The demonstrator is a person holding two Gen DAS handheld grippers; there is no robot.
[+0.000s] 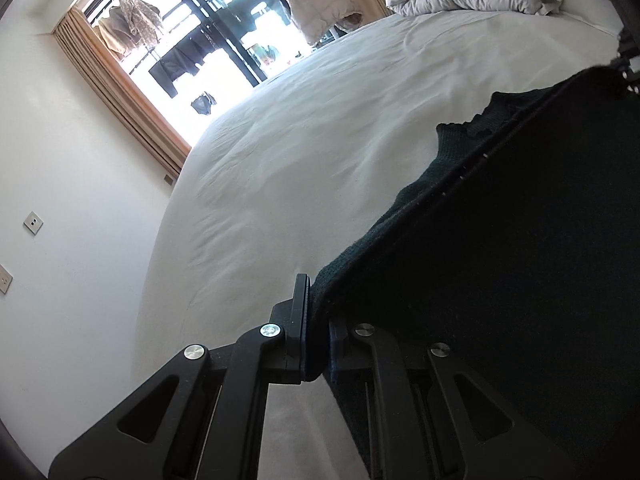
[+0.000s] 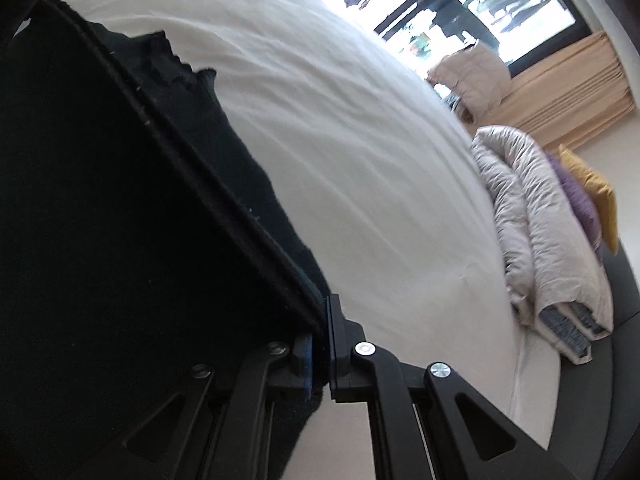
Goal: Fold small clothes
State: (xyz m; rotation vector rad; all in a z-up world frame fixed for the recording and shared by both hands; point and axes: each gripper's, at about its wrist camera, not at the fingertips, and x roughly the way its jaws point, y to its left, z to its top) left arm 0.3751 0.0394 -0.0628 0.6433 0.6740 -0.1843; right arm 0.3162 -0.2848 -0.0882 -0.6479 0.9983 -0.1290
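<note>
A dark knit garment (image 1: 520, 264) is stretched between both grippers above a white bed (image 1: 304, 168). My left gripper (image 1: 318, 320) is shut on the garment's edge, the cloth pinched between its blue pads. In the right wrist view the same dark garment (image 2: 120, 208) fills the left side, and my right gripper (image 2: 322, 332) is shut on its other edge. A ribbed, wavy cuff or hem (image 2: 180, 68) hangs beyond the taut edge onto the sheet. Most of the garment's shape is hidden by its own dark folds.
A rolled pale duvet (image 2: 532, 216) lies at the bed's far end with purple and yellow pillows (image 2: 588, 196) behind it. A large window (image 1: 192, 28) with tan curtains (image 1: 120, 92) shows clothes hung outside. A white wall (image 1: 72, 200) with sockets stands beside the bed.
</note>
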